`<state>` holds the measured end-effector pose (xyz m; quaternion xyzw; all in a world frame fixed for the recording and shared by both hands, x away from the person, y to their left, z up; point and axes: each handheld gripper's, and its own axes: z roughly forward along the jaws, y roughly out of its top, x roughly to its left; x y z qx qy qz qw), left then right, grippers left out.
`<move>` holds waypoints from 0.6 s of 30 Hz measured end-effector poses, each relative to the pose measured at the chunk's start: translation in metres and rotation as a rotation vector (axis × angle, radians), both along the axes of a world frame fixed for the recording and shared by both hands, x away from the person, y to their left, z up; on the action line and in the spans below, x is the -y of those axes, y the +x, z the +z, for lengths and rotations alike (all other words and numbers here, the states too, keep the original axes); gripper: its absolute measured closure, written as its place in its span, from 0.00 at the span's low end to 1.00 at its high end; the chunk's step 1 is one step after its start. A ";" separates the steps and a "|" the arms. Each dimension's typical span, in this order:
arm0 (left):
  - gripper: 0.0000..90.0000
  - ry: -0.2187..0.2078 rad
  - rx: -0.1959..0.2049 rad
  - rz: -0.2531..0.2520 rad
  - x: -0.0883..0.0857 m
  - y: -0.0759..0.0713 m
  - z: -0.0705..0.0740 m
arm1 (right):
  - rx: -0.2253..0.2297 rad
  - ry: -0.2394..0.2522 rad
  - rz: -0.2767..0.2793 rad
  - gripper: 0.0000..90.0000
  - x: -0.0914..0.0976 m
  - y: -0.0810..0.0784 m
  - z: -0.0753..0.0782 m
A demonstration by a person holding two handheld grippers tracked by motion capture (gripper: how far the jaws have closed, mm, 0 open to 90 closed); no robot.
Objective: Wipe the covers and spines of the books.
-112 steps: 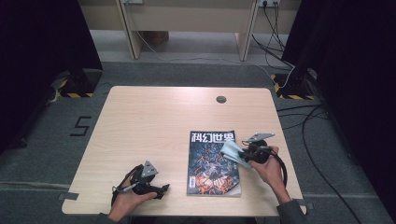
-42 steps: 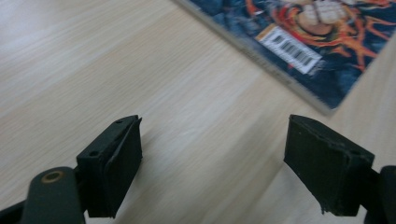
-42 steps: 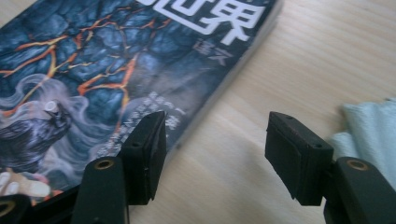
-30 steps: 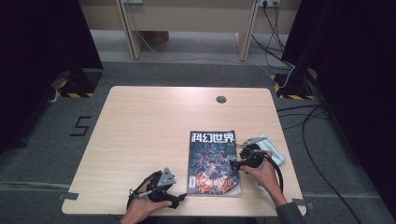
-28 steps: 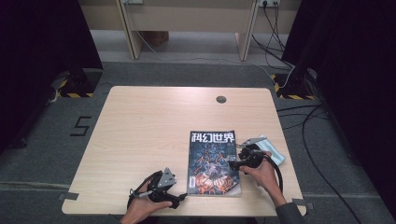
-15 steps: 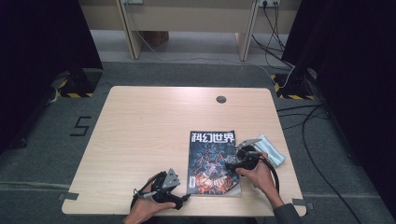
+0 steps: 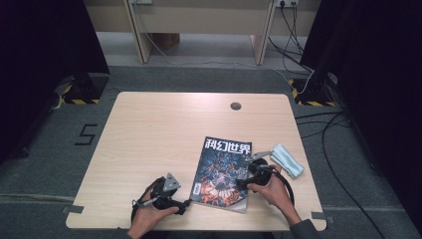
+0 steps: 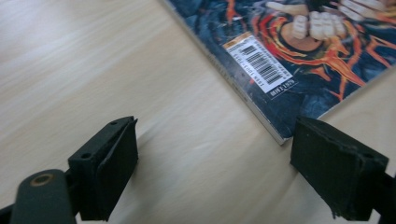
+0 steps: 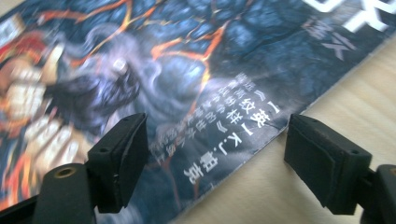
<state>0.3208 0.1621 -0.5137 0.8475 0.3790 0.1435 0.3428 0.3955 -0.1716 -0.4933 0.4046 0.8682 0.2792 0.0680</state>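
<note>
A magazine (image 7: 223,172) with a dark blue and orange cover lies flat on the wooden table (image 7: 159,129), right of centre near the front edge. My left gripper (image 7: 185,204) lies low at the magazine's near-left corner. In the left gripper view my left gripper (image 8: 215,140) stands open, and the barcode corner of the magazine (image 8: 299,42) lies just ahead beside the right jaw. My right gripper (image 7: 242,178) sits at the magazine's right edge. In the right gripper view my right gripper (image 9: 217,135) has just been opening and straddles the edge of the magazine (image 9: 187,60) without pressing on it.
A folded pale blue cloth (image 7: 287,160) lies on the table right of the magazine, behind my right hand. A small round cable hole (image 7: 236,106) is near the far edge. Cables trail on the floor at the right.
My left gripper has slid right along the front of the table to the magazine's near-left corner. My right gripper has come a little nearer along the magazine's right edge.
</note>
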 end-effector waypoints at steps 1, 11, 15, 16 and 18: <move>0.16 0.008 0.005 0.021 -0.004 0.002 0.000 | -0.004 -0.005 0.010 0.23 -0.002 -0.002 0.000; 0.23 0.093 0.076 0.146 -0.030 0.015 0.005 | -0.035 -0.013 0.120 0.33 -0.019 -0.017 0.005; 0.26 -0.003 0.012 0.126 -0.025 0.009 0.005 | -0.007 0.016 0.073 0.35 -0.007 -0.010 0.011; 0.26 -0.024 -0.005 0.118 -0.024 0.007 0.005 | 0.012 0.021 0.053 0.35 -0.002 -0.007 0.013; 0.27 -0.044 -0.032 0.109 -0.021 0.005 0.005 | 0.058 0.043 0.023 0.35 0.007 0.000 0.016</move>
